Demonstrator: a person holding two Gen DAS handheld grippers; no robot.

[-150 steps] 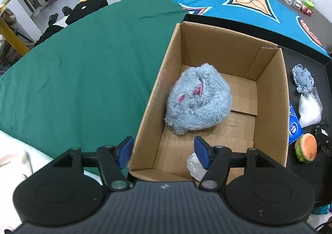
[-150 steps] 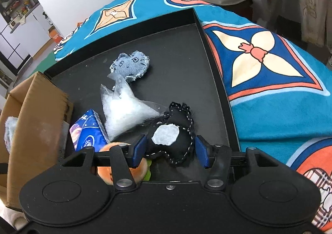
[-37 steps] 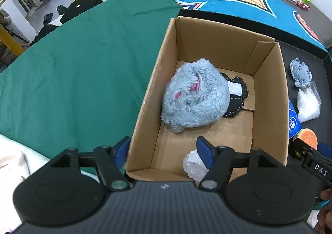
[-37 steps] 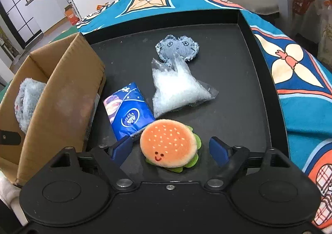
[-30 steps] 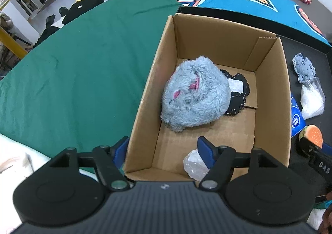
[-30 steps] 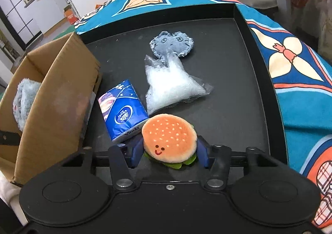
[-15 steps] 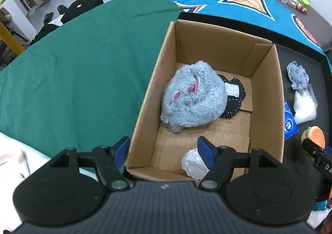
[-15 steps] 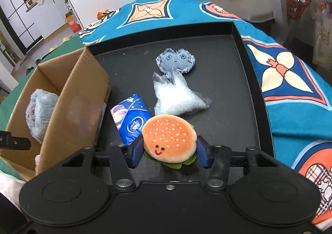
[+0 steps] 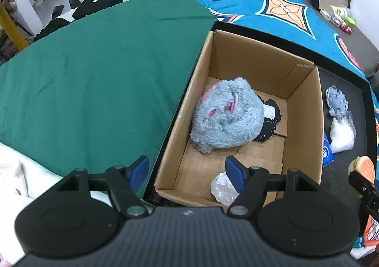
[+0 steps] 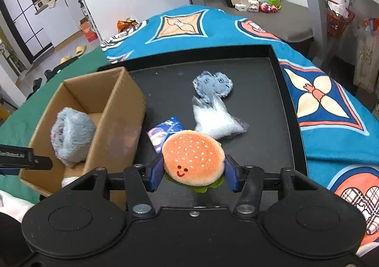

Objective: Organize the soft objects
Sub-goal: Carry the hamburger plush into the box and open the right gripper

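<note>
Gripper on my left (image 9: 187, 172) hung spread wide over the near end of the cardboard box (image 9: 304, 124), holding nothing. Inside the box lay the grey furry plush (image 9: 227, 120), a black stitched toy (image 9: 271, 120) tucked against it, and a clear plastic bag (image 9: 221, 190) in the near corner. From my right wrist view, the right gripper (image 10: 193, 173) was clamped on the burger plush (image 10: 193, 155), lifted above the black tray (image 10: 291, 110). Beyond it on the tray sat a blue tissue pack (image 10: 163, 133), a clear bag of white filling (image 10: 215, 117) and a denim plush (image 10: 212, 84), with the box just to the left.
</note>
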